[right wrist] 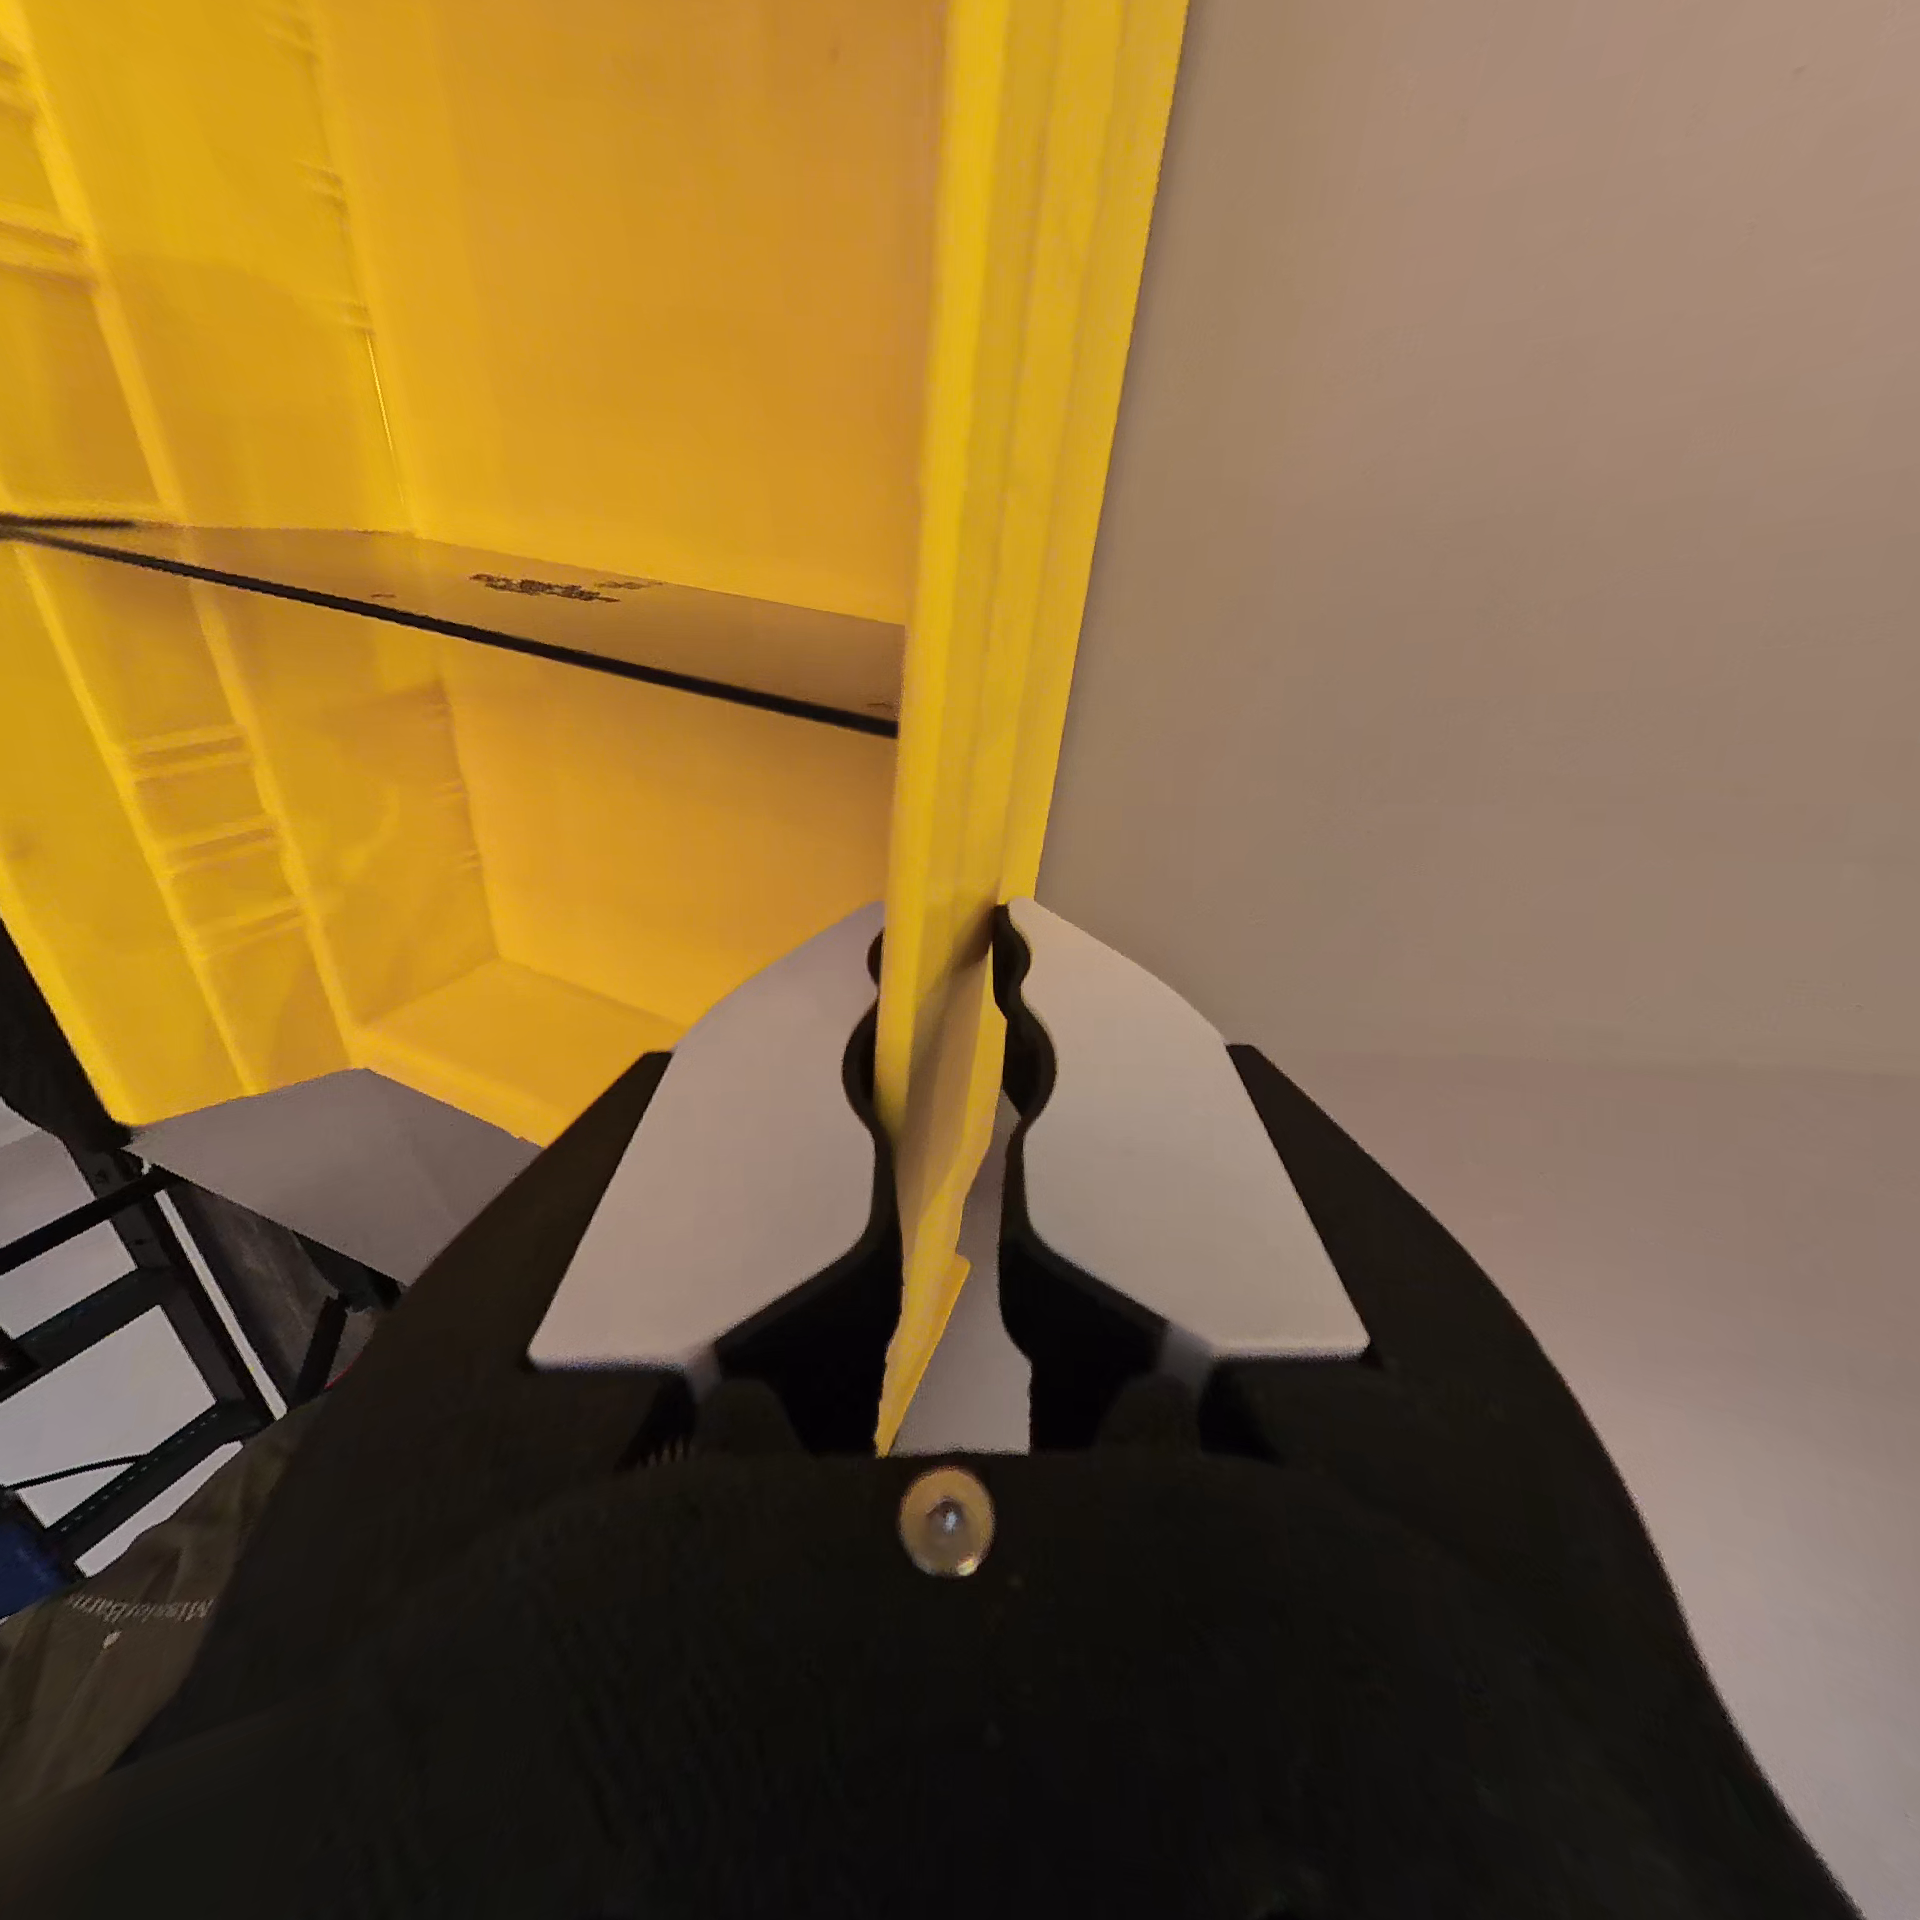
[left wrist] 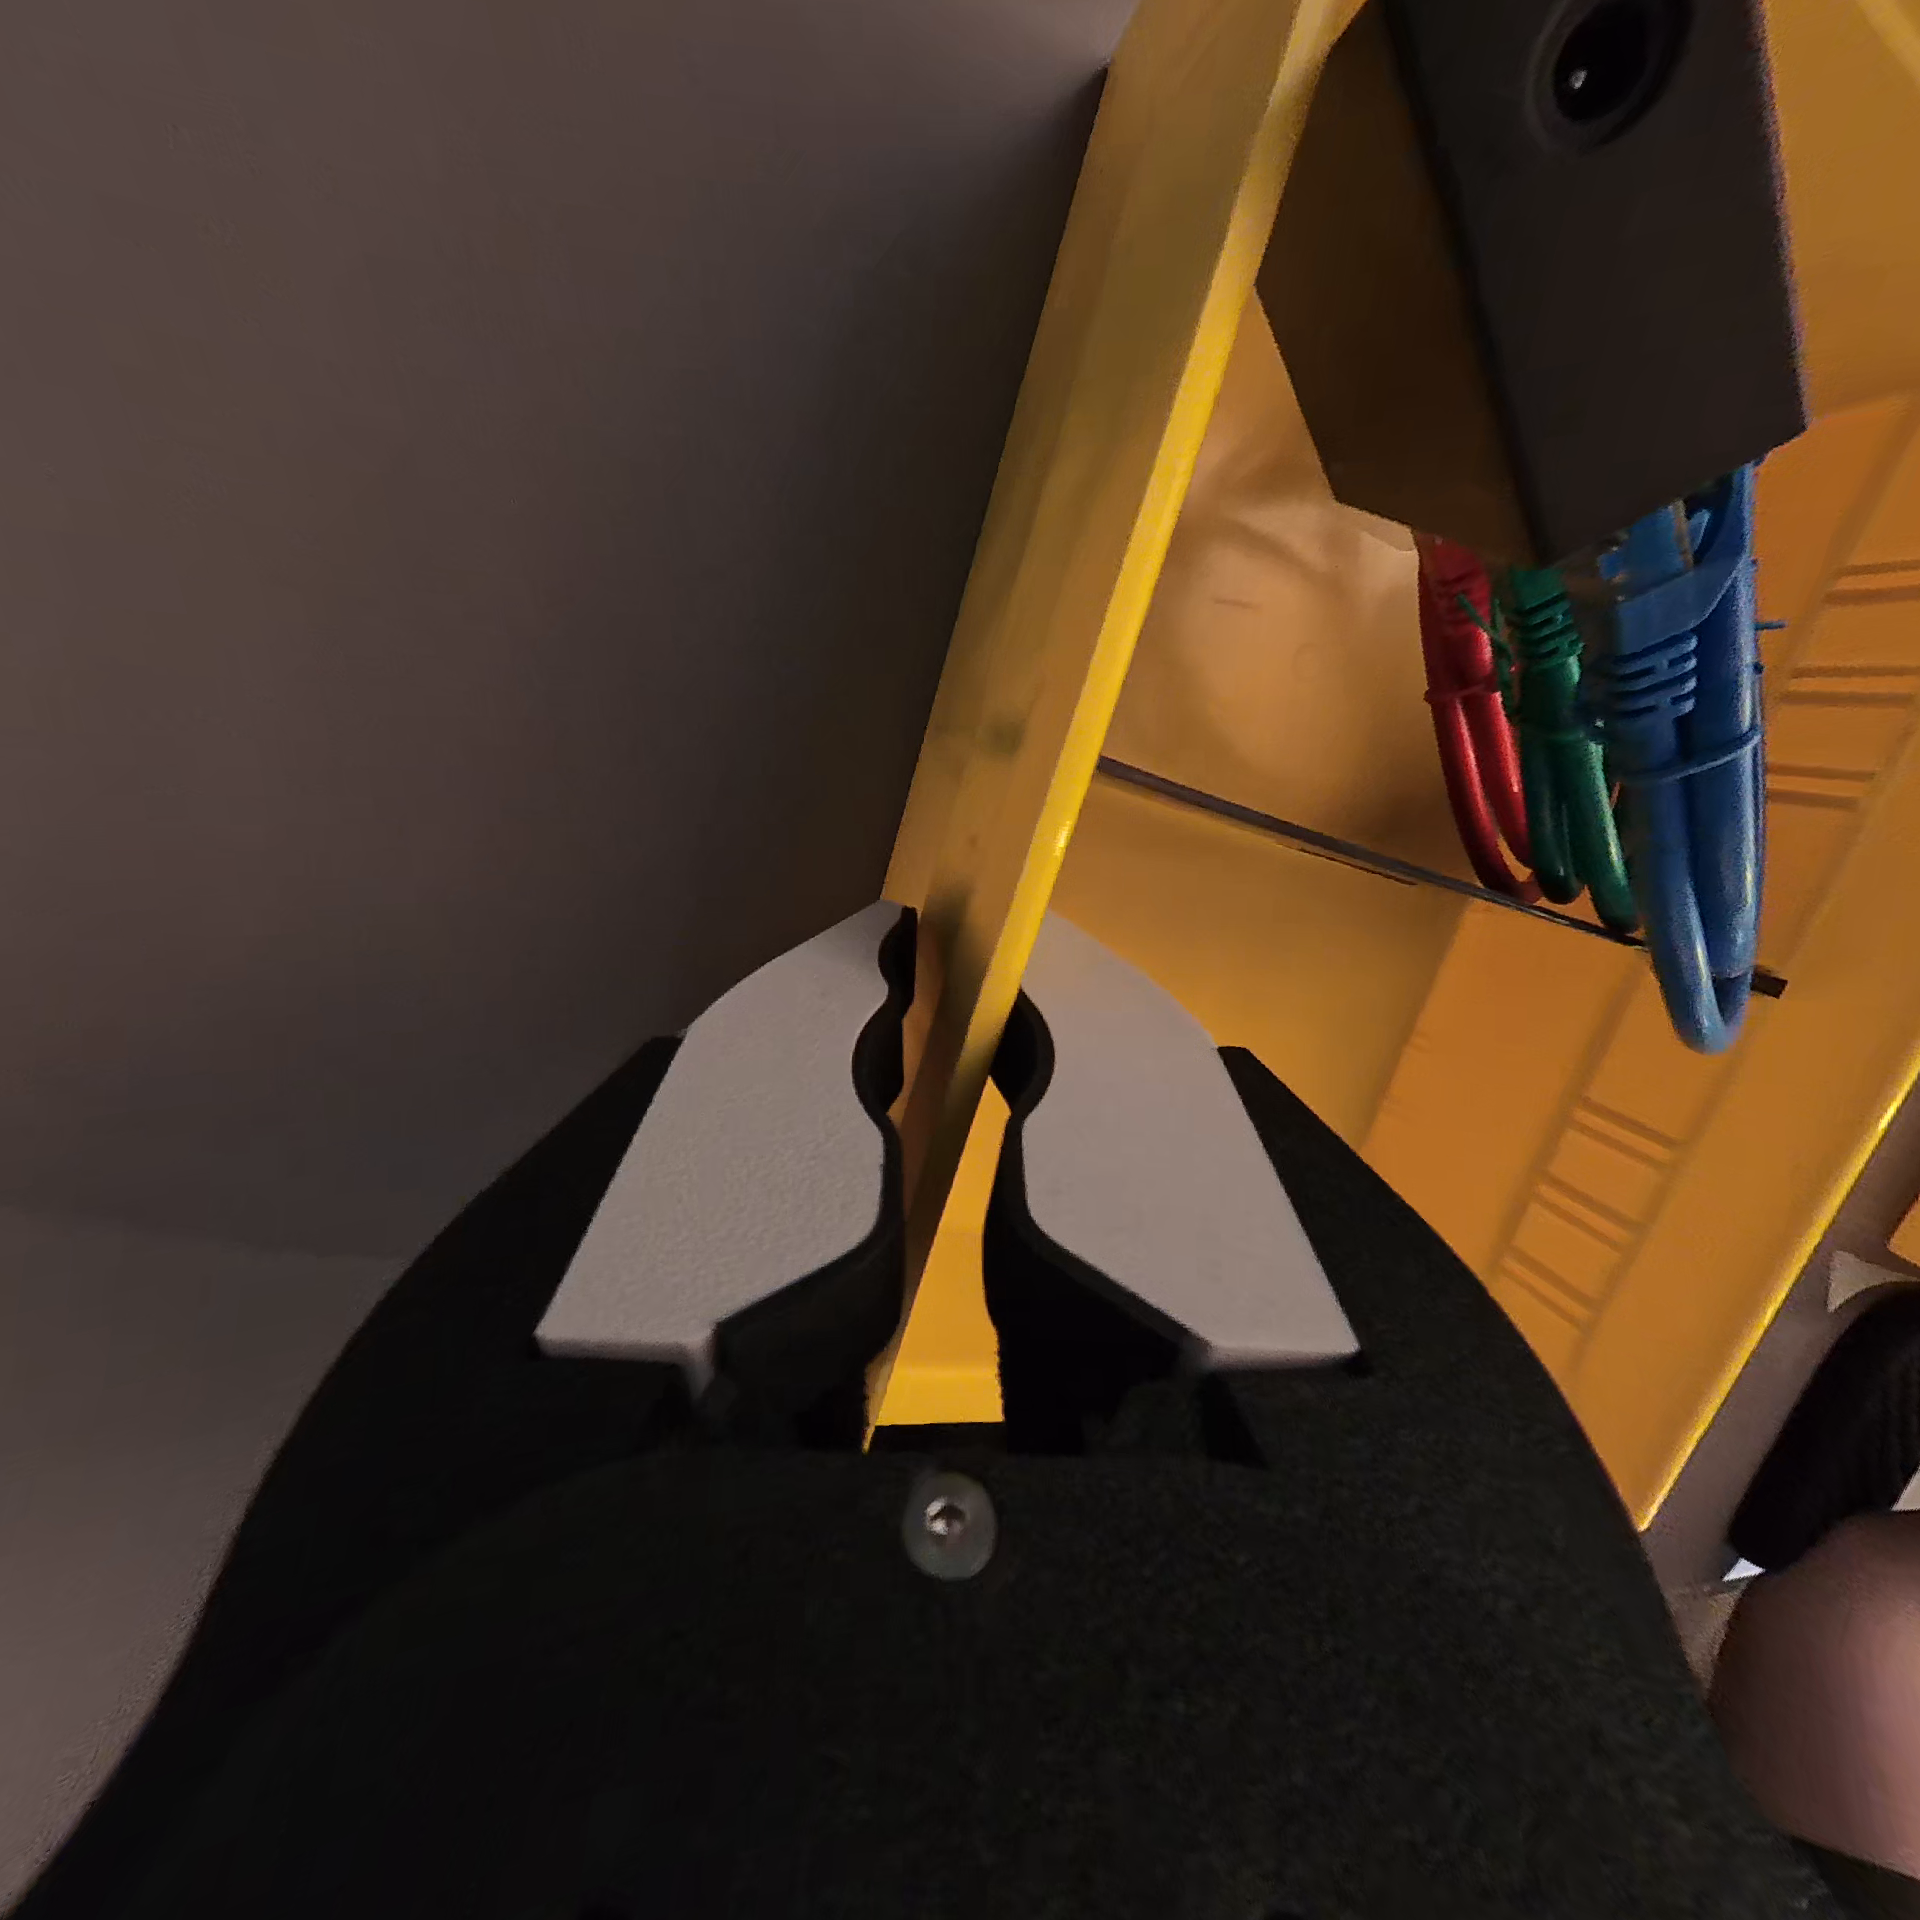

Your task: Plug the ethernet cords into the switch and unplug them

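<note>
plain beige wall fills the background behind one yellow plastic bin (left wrist: 1299, 1039), tilted up off any surface. the left gripper (left wrist: 951, 935) has its jaws narrowed onto the bin's left rim, and the right gripper (right wrist: 940, 925) has its jaws clamped on the bin's right rim (right wrist: 997, 623). one thin dark divider panel (right wrist: 582, 613) crosses the bin's inside. one dark grey box-shaped switch (left wrist: 1590, 260) sits near the bin's upper edge, with three looped cords plugged in side by side: one red ethernet cord (left wrist: 1475, 727), one green ethernet cord (left wrist: 1558, 748), one blue ethernet cord (left wrist: 1683, 748).
</note>
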A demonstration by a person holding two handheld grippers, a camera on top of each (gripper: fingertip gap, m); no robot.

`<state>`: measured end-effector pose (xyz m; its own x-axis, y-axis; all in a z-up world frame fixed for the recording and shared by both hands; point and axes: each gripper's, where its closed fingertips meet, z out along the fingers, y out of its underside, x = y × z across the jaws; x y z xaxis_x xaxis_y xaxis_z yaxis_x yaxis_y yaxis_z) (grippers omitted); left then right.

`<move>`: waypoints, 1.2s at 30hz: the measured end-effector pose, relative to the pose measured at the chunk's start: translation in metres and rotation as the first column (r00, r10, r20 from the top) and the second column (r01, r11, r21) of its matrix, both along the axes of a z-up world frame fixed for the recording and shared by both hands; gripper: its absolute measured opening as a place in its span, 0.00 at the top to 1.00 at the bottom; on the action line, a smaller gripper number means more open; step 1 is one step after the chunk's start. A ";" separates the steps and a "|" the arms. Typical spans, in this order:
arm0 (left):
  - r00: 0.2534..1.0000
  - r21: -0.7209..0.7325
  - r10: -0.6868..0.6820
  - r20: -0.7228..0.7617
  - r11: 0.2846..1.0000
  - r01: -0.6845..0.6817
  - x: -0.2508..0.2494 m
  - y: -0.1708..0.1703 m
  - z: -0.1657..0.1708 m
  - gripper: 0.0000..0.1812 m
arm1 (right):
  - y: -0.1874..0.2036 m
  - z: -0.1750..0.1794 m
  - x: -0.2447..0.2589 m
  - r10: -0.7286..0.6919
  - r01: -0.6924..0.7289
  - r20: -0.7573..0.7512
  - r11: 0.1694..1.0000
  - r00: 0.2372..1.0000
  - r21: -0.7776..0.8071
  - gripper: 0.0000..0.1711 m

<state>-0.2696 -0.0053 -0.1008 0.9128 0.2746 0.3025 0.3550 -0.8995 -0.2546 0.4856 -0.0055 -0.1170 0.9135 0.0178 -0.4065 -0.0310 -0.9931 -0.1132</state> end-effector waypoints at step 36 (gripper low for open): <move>0.998 0.014 0.050 0.039 0.999 -0.051 -0.009 0.004 0.000 0.92 | 0.002 -0.002 -0.003 0.123 -0.125 0.068 0.992 0.990 0.029 0.91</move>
